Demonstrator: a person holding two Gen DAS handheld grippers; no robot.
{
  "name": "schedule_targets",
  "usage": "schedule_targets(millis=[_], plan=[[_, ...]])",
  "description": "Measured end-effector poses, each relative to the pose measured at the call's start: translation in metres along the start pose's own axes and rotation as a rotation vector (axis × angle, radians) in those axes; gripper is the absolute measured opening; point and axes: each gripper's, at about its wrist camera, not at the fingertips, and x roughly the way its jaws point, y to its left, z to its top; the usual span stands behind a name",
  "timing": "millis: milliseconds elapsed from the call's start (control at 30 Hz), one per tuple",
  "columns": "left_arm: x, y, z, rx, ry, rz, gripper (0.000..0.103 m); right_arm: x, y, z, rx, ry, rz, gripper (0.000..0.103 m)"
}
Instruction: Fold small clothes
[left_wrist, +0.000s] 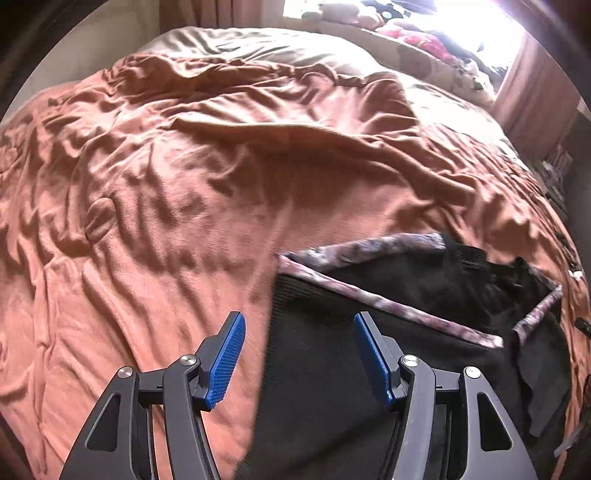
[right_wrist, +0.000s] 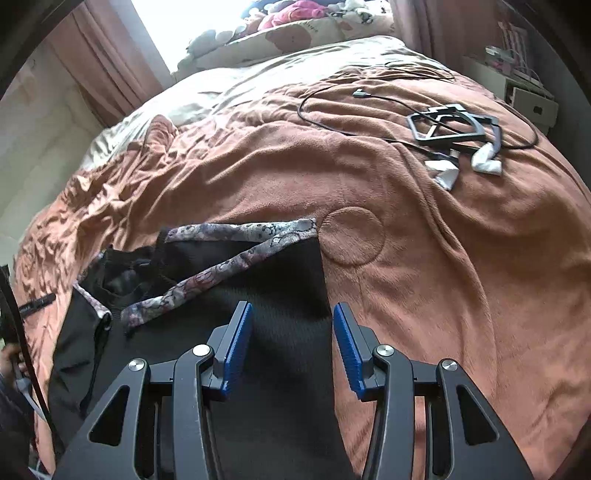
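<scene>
A black knit garment with floral-patterned trim lies spread on the orange blanket. In the left wrist view it fills the lower right. My left gripper hangs open above the garment's left edge, one finger over the blanket and the other over the black cloth. In the right wrist view the same garment lies low in the middle, its floral trim running across its top. My right gripper stands open over the garment's right edge, and its pads do not press on the cloth.
The wrinkled orange blanket covers the bed. On its far right lie a black cable, a black frame and white pieces. Pillows and plush toys sit at the head. A hand shows at the left edge.
</scene>
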Motion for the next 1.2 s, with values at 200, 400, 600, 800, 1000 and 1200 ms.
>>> schedule_targets(millis=[200, 400, 600, 800, 1000, 1200], plan=[[0.031, 0.003, 0.003, 0.034, 0.030, 0.019, 0.063, 0.029, 0.004, 0.013, -0.018, 0.024, -0.038, 0.057], [0.055, 0.004, 0.001, 0.071, 0.048, 0.038, 0.059, 0.059, 0.013, 0.026, -0.057, 0.043, -0.080, 0.057], [0.062, 0.005, 0.010, 0.090, 0.032, 0.031, 0.048, 0.080, 0.023, 0.035, -0.108, 0.044, -0.113, 0.046], [0.063, 0.002, 0.015, 0.094, 0.019, 0.025, 0.020, 0.084, 0.016, 0.037, -0.079, 0.030, -0.150, 0.009], [0.054, 0.008, 0.014, 0.082, -0.032, 0.057, 0.006, 0.078, 0.016, 0.033, -0.079, 0.017, -0.152, 0.003], [0.061, 0.005, 0.013, 0.122, -0.019, 0.093, 0.006, 0.082, 0.018, 0.032, -0.082, 0.020, -0.196, 0.002]])
